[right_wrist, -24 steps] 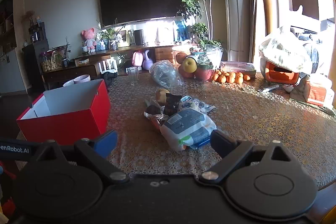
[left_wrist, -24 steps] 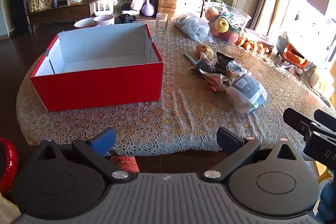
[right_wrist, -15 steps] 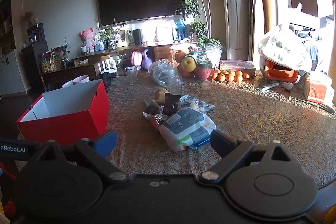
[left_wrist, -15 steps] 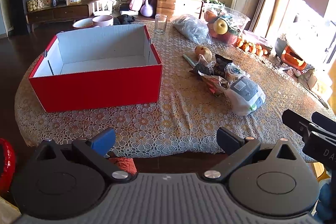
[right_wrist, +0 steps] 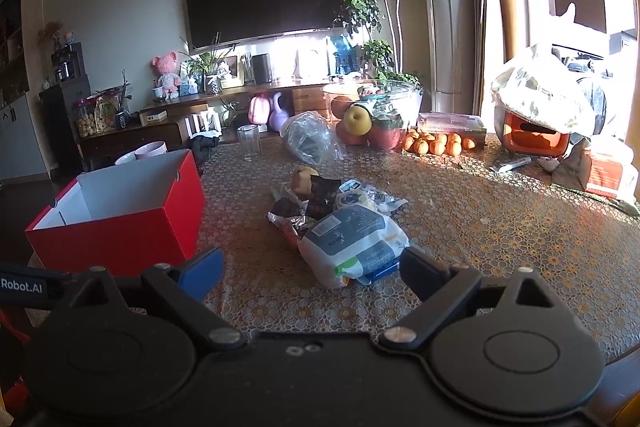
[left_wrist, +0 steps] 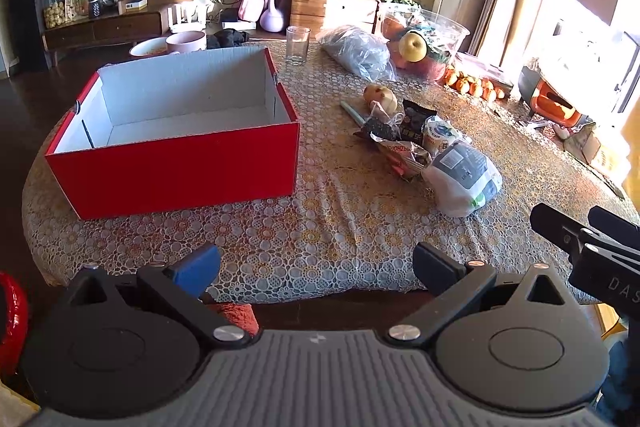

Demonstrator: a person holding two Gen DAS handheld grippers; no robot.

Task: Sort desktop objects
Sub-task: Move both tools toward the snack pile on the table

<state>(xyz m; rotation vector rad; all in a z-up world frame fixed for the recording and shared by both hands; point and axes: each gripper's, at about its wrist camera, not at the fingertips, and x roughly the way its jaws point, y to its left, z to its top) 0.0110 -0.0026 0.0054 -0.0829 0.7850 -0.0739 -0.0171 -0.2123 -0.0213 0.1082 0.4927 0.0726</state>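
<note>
An open red box (left_wrist: 176,163) with a white, empty inside stands on the left of the table; it also shows in the right wrist view (right_wrist: 120,227). A pile of snack packets lies right of it: a white and blue bag (left_wrist: 464,179) (right_wrist: 352,243), dark packets (left_wrist: 412,119) and a pear (left_wrist: 380,97). My left gripper (left_wrist: 316,263) is open and empty at the table's near edge. My right gripper (right_wrist: 312,267) is open and empty, just short of the white bag.
A drinking glass (left_wrist: 298,45), a clear plastic bag (left_wrist: 356,51), a bowl of fruit (left_wrist: 424,43) and small oranges (left_wrist: 472,87) stand at the far side. An orange container (right_wrist: 536,139) and a tissue pack (right_wrist: 608,175) sit at the right. Lace cloth (left_wrist: 320,227) covers the table.
Both views have shifted slightly; the grippers have drifted a little toward the table. Nothing was taken hold of and both stay open.
</note>
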